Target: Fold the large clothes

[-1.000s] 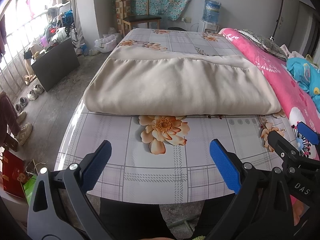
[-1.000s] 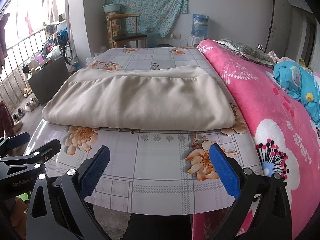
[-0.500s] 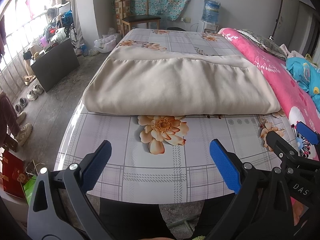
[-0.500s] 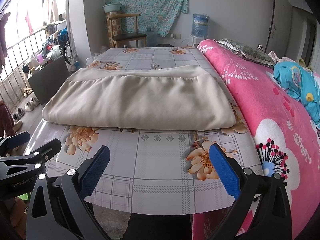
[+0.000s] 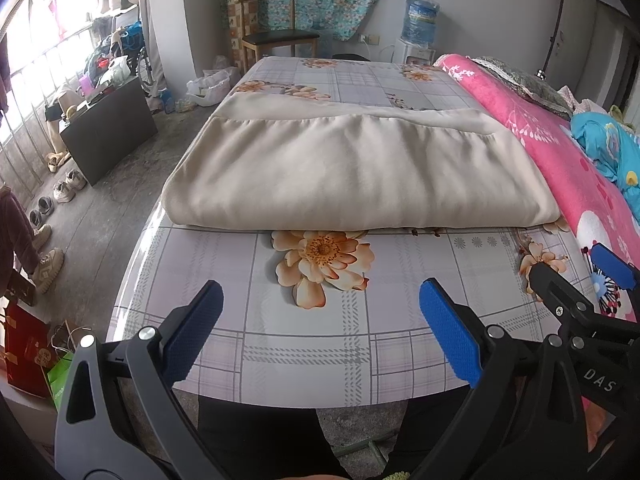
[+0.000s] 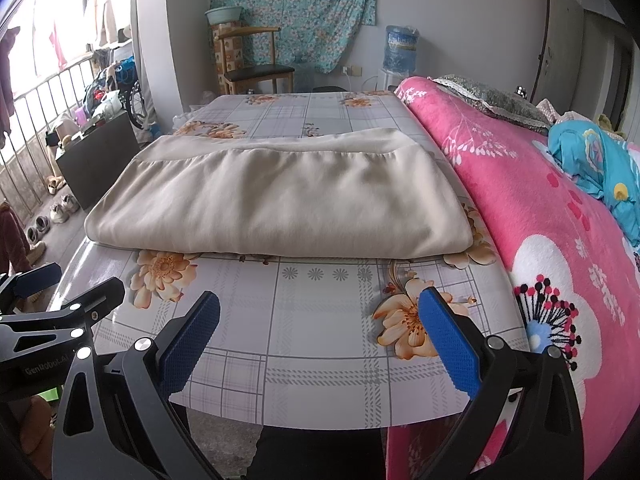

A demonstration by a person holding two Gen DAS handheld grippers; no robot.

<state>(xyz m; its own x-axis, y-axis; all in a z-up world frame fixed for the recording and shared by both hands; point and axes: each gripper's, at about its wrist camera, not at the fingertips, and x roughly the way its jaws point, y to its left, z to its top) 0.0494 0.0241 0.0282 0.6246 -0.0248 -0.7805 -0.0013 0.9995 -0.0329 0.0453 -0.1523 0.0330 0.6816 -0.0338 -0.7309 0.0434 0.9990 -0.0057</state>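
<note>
A large beige cloth lies folded into a flat rectangle across the middle of the table, which has a flowered plaid cover. My left gripper hovers open over the table's near edge, well short of the cloth, with nothing between its blue pads. My right gripper is open too, beside the left one at the same near edge and empty. The right gripper's fingers show at the right of the left wrist view, and the left gripper's fingers at the left of the right wrist view.
A pink flowered blanket on a bed borders the table's right side, with a blue garment on it. A dark cabinet, several shoes and bags stand on the floor at left. A chair and water dispenser stand behind the table.
</note>
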